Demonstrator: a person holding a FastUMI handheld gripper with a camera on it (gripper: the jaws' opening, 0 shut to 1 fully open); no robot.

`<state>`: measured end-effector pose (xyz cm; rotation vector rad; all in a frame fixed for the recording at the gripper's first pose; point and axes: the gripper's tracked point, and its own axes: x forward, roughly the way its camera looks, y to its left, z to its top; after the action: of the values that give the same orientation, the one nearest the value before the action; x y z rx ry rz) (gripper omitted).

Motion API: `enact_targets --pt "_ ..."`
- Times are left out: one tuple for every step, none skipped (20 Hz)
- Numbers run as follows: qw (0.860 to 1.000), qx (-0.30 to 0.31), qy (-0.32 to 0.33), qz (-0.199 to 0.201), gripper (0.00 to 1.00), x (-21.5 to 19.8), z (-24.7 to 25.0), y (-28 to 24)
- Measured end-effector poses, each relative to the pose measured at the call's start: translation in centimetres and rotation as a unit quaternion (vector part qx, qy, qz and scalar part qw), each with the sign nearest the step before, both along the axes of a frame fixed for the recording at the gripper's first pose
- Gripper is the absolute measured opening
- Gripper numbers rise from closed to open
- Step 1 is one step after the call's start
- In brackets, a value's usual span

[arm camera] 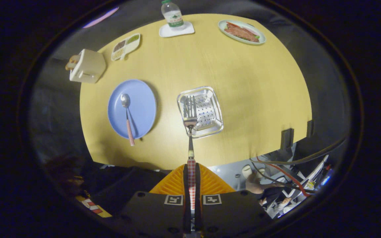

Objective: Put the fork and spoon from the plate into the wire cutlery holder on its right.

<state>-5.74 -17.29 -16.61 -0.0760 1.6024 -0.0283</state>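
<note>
My gripper (pixel 191 172) is shut on the checked handle of the fork (pixel 190 122), which sticks straight out ahead of the fingers. I am high above the table, and the fork's tines hang over the near left part of the shiny perforated metal cutlery holder (pixel 207 99). Left of the holder lies the blue plate (pixel 141 102). The spoon (pixel 127 119) rests on the plate with its bowl at the far side and its checked handle reaching over the near rim.
On the yellow table (pixel 243 99) stand a white toaster (pixel 88 66) at the far left, a divided snack dish (pixel 126 46), a water bottle (pixel 172 15) on a white coaster, and a plate of food (pixel 241 32). Cables and clutter (pixel 289 181) lie below the near right edge.
</note>
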Motion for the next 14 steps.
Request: enact_targets --pt "1.000 -0.002 0.014 0.007 0.08 -0.1 -0.4 -0.2" --pt "1.000 -0.002 0.027 0.012 0.08 0.0 -0.9 -0.4" --pt "0.999 -0.001 0.042 0.018 0.07 0.0 -1.3 -0.5" --pt "0.998 -0.002 0.060 0.024 0.07 0.2 -1.5 -0.7" --pt "0.997 -0.005 0.077 0.030 0.07 0.4 -1.8 -1.0" --pt "0.995 -0.008 0.091 0.037 0.07 0.8 -2.0 -1.3" --pt "0.994 -0.011 0.101 0.042 0.07 1.4 -2.3 -1.5" --pt "0.993 -0.010 0.110 0.043 0.07 2.0 -2.7 -1.3" --pt "0.992 -0.010 0.120 0.046 0.07 2.4 -3.0 -1.2" --pt "0.990 -0.014 0.131 0.052 0.07 2.9 -3.3 -1.4" --pt "0.988 -0.018 0.142 0.059 0.07 3.1 -3.8 -1.6" --pt "0.986 -0.024 0.150 0.062 0.07 3.3 -4.1 -1.8" --pt "0.985 -0.027 0.155 0.065 0.07 3.5 -4.6 -1.8" --pt "0.985 -0.028 0.158 0.066 0.07 3.8 -5.0 -1.8"
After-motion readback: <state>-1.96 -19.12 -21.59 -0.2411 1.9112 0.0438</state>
